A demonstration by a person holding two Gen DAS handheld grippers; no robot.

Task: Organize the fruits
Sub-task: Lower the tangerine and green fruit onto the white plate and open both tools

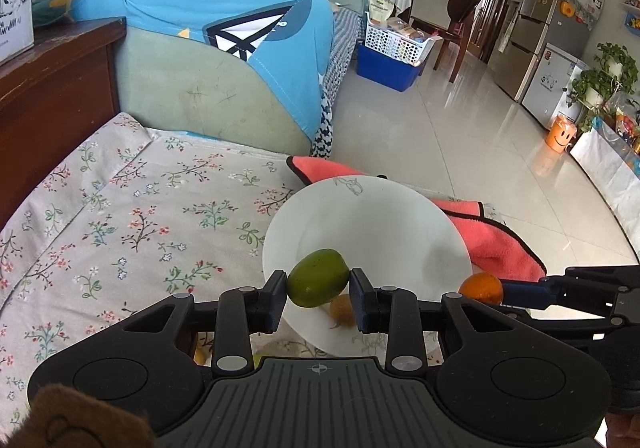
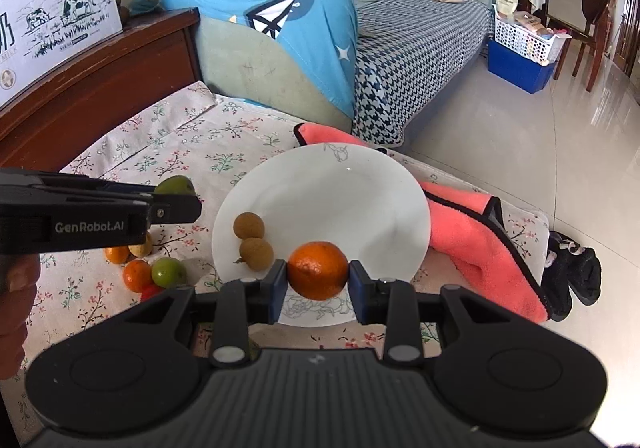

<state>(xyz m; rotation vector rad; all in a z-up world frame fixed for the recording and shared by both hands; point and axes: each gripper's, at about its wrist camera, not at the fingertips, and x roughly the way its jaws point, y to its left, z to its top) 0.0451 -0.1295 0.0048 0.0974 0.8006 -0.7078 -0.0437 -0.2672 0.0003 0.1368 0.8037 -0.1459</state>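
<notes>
Over a smooth, round white plate [image 2: 344, 184], the right gripper [image 2: 318, 276] pinches a dimpled orange mandarin [image 2: 318, 270] between its blue pads, jaws nearly closed on it. Left of it, the left gripper [image 1: 318, 284] clamps a matte green oval fruit [image 1: 318, 278] the same way. Two rough tan longans [image 2: 253, 238] lie on the plate's left side. More small fruits [image 2: 154, 272], orange and green, cluster on the floral tablecloth [image 2: 176, 160] beside the plate. A fuzzy coral towel [image 2: 472, 232] is tucked under the plate's far edge; glossy floor tiles [image 1: 460, 120] lie beyond.
</notes>
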